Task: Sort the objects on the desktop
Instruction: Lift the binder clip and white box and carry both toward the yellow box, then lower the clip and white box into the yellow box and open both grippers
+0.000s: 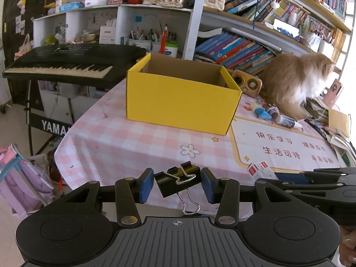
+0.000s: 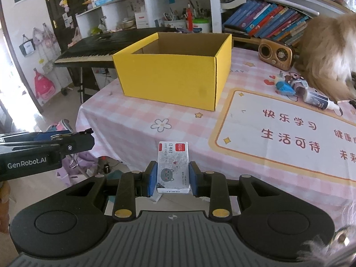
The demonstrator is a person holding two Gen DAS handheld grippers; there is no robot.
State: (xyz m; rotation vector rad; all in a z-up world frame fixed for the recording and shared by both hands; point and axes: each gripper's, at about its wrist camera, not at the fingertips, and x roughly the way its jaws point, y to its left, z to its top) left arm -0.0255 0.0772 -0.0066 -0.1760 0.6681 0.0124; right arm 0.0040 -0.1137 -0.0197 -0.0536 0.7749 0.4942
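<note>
My left gripper [image 1: 177,183] is shut on a black binder clip [image 1: 176,181], held tilted above the table's near edge, its wire handles hanging down. My right gripper [image 2: 173,176] is shut on a small white staple box [image 2: 173,166] with a grey cat print, just above the near edge. An open yellow cardboard box [image 1: 181,98] stands further back on the pink checked tablecloth [image 1: 115,142]; it also shows in the right wrist view [image 2: 171,77]. The left gripper [image 2: 73,145] appears at the left of the right wrist view, the right gripper [image 1: 316,178] at the right of the left wrist view.
A fluffy tan pet [image 1: 296,82] sits at the back right beside a wooden radio [image 1: 247,82]. A glue bottle [image 2: 320,101] and small toys [image 2: 287,87] lie near it. A black keyboard [image 1: 66,64] stands left of the table. Bookshelves [image 1: 235,49] line the back.
</note>
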